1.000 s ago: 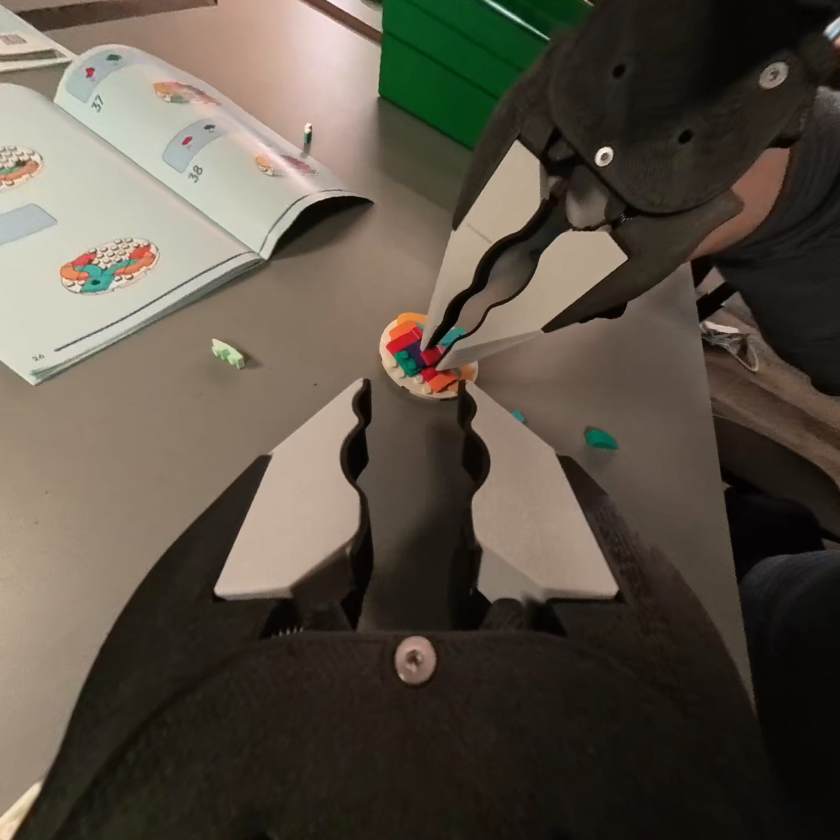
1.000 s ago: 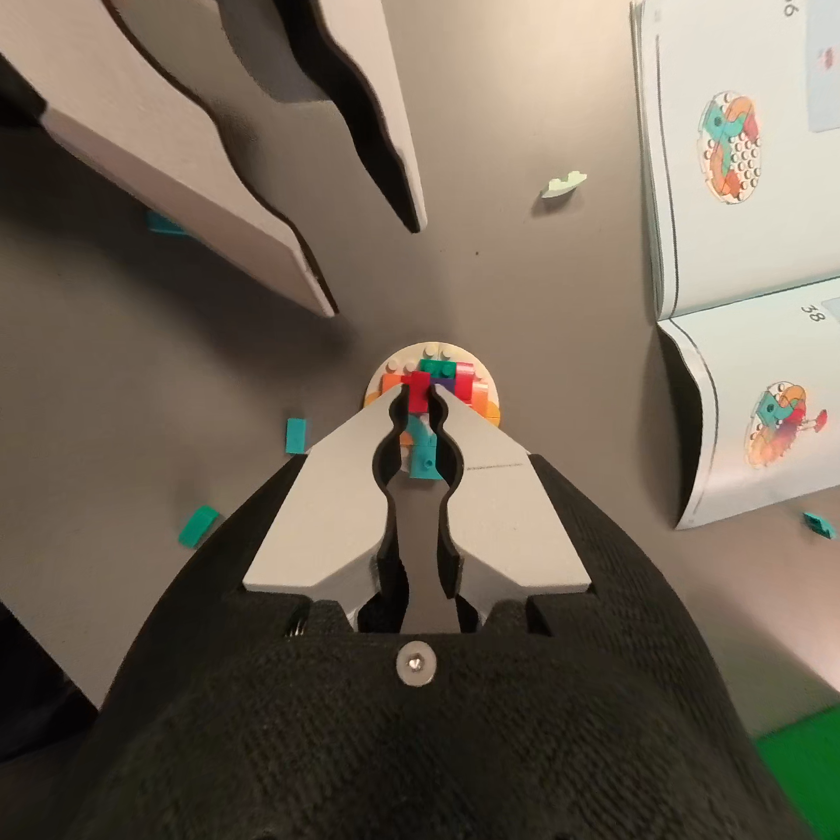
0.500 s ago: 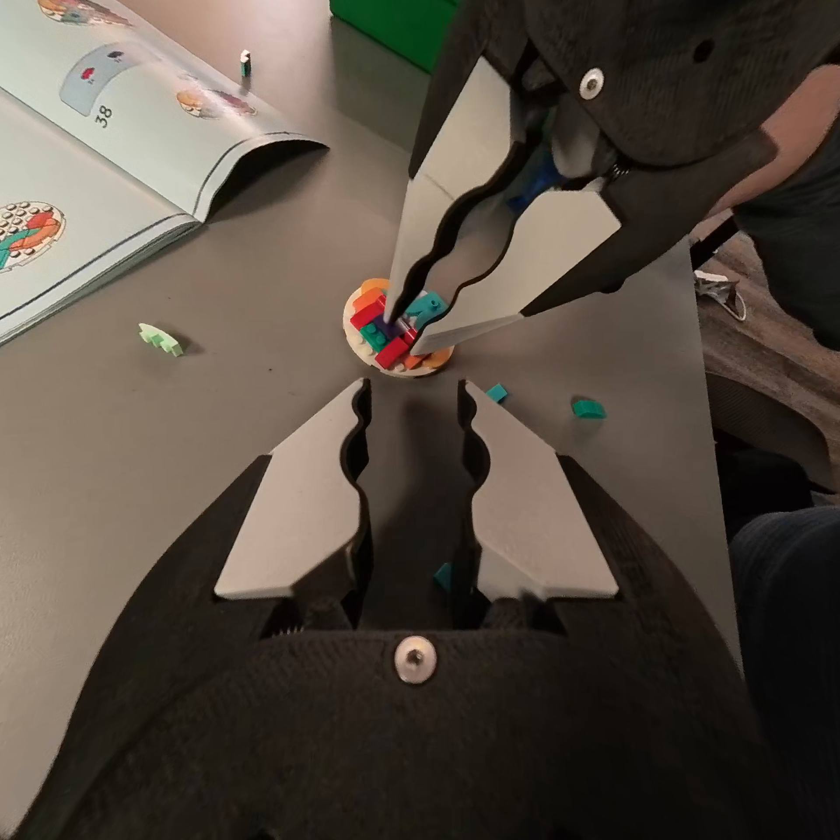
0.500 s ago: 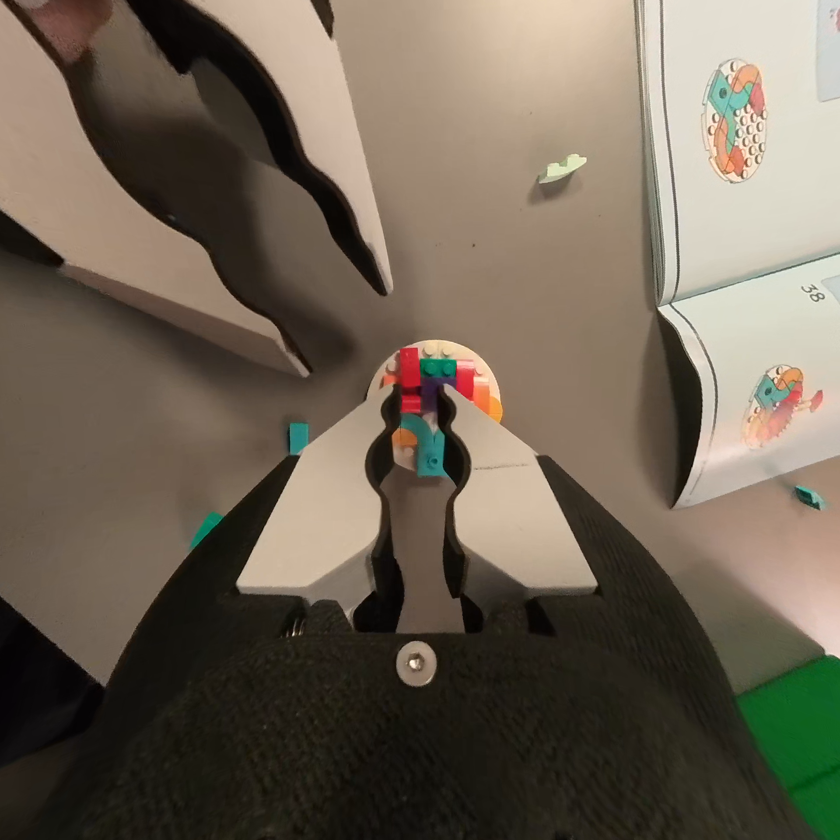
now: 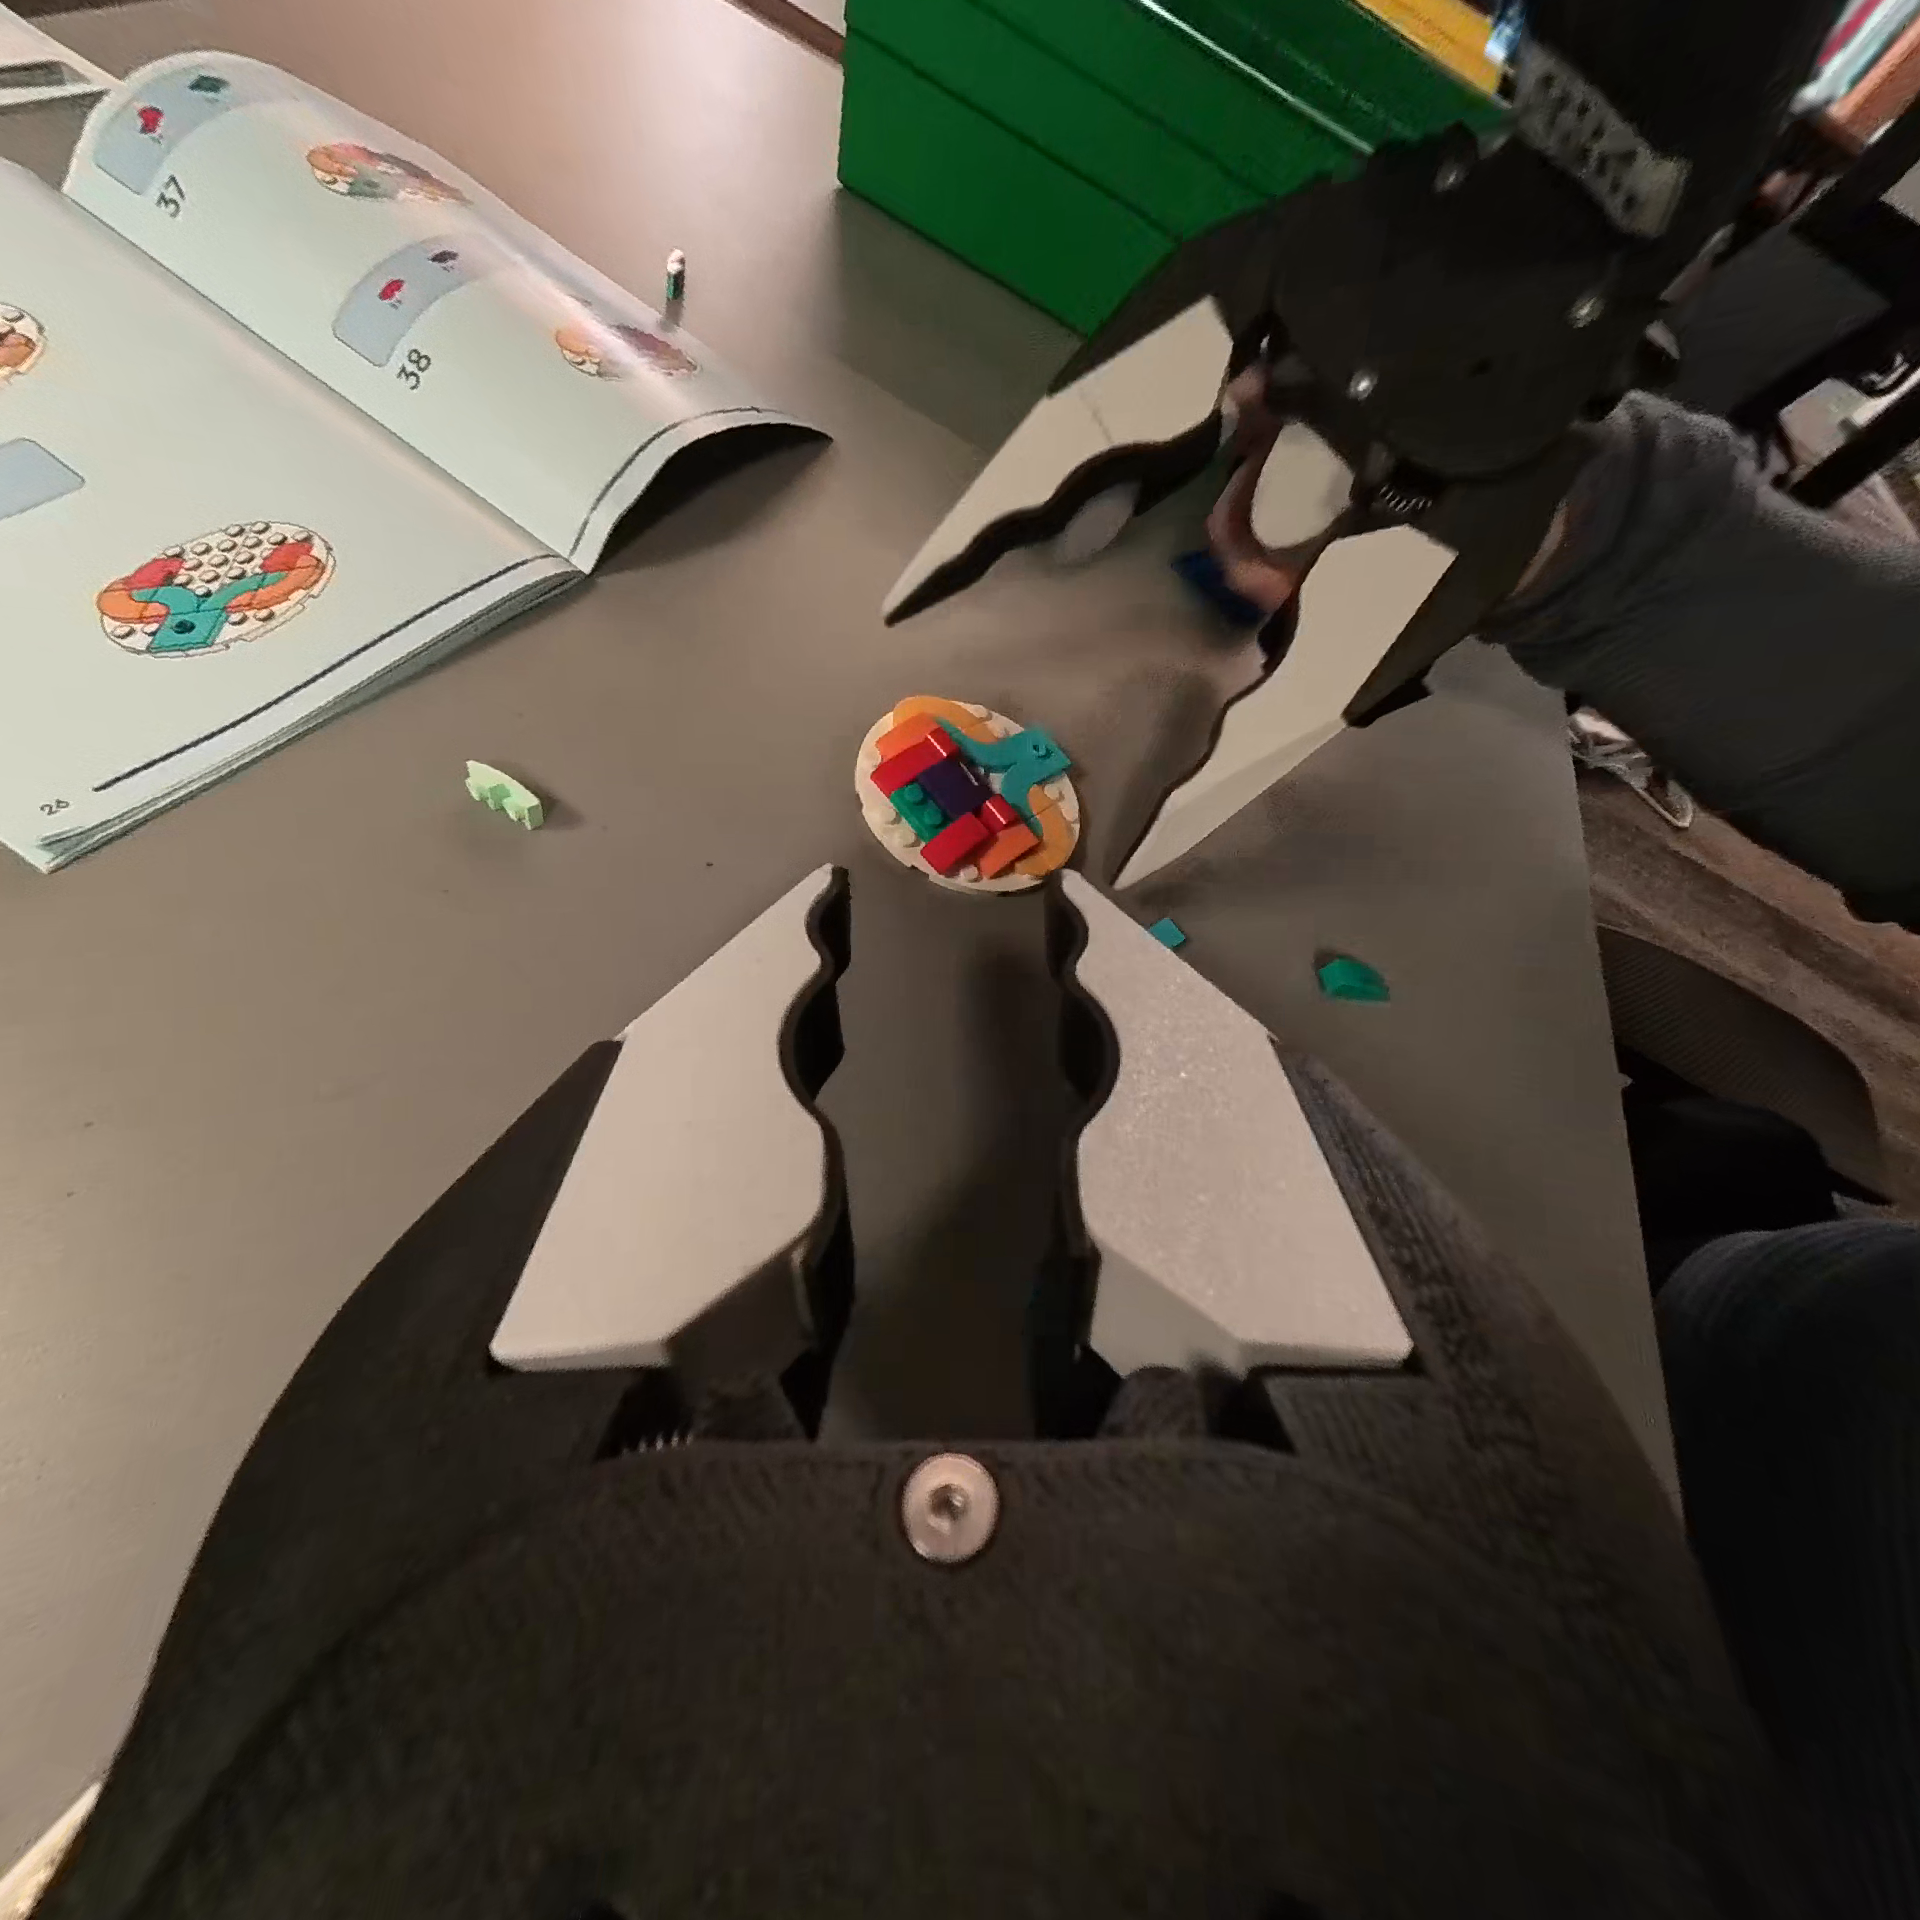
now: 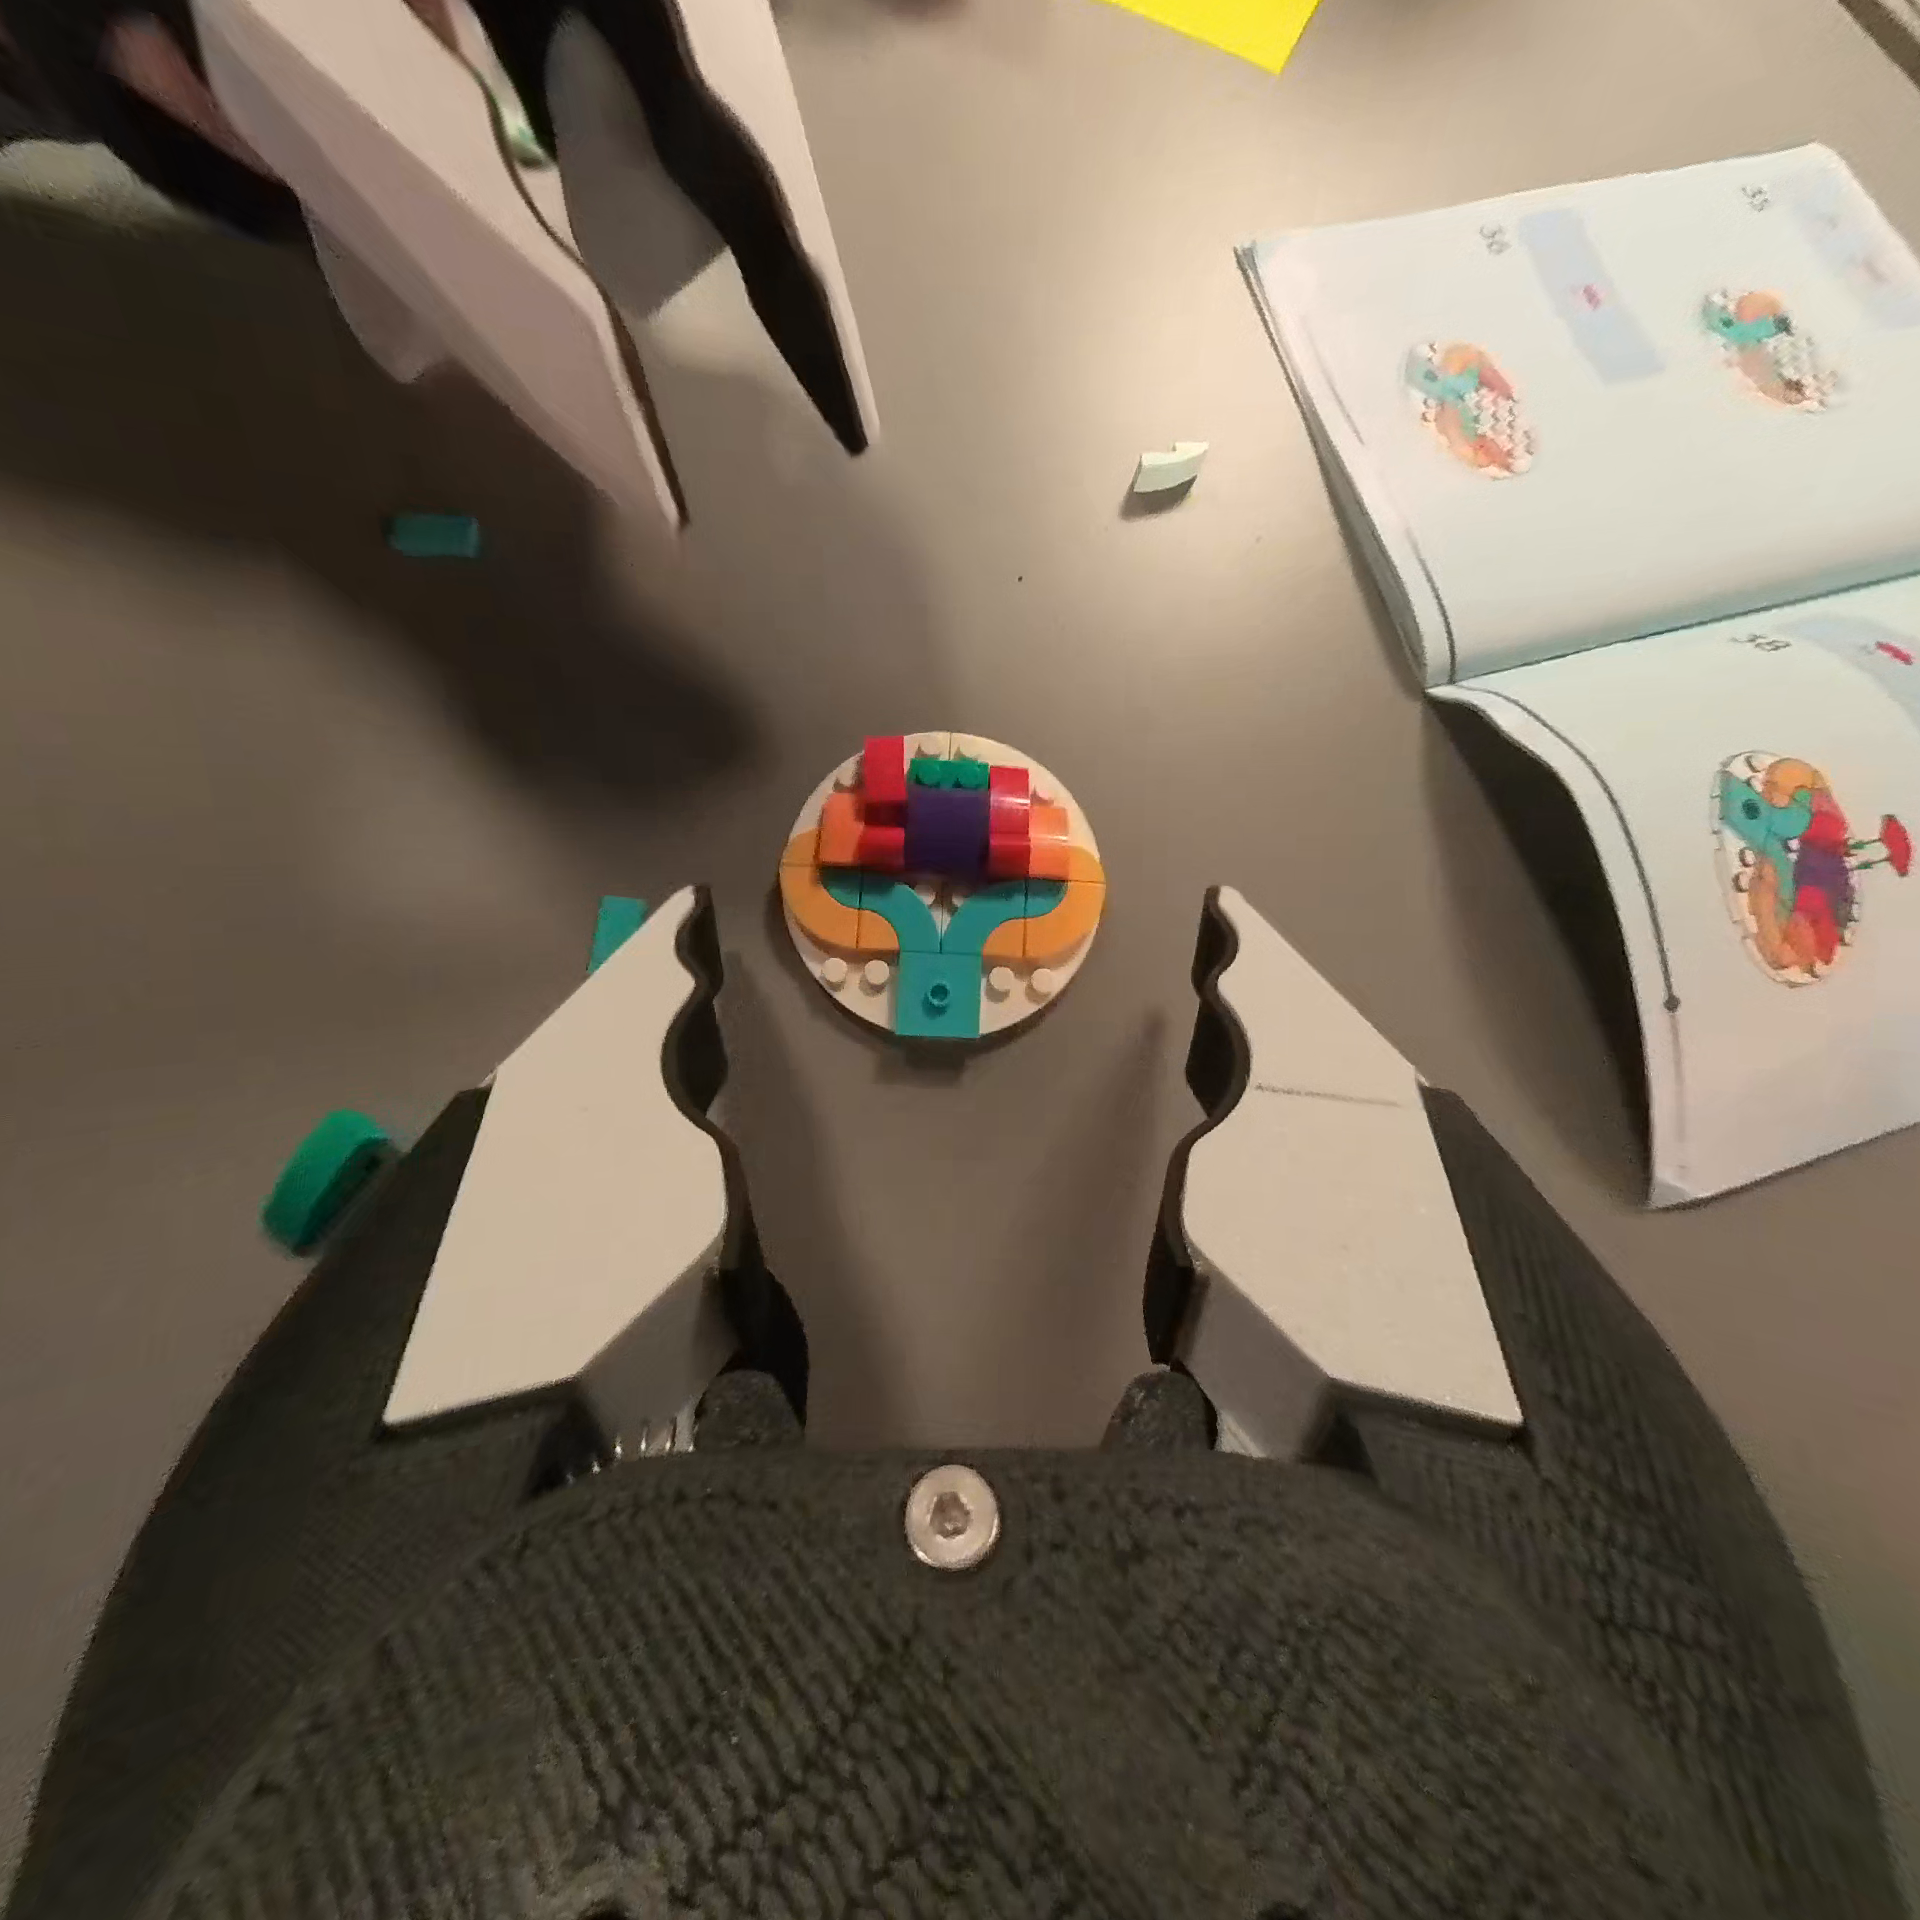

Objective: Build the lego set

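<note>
Lego model, a small round white plate with red, orange, purple, green and teal bricks on top, lies flat on the grey table, far from the table edges that can be seen. No hand-held gripper touches it. The right hand-held gripper is released, its two grey fingers spread wide on both sides of the model. The left hand-held gripper is released too and holds nothing; its tips are just beside the model. An open instruction booklet lies toward one side of the table, and a pale green piece lies between the booklet and the model. Some loose teal pieces lie on the other side. A green box stands at the far edge.
</note>
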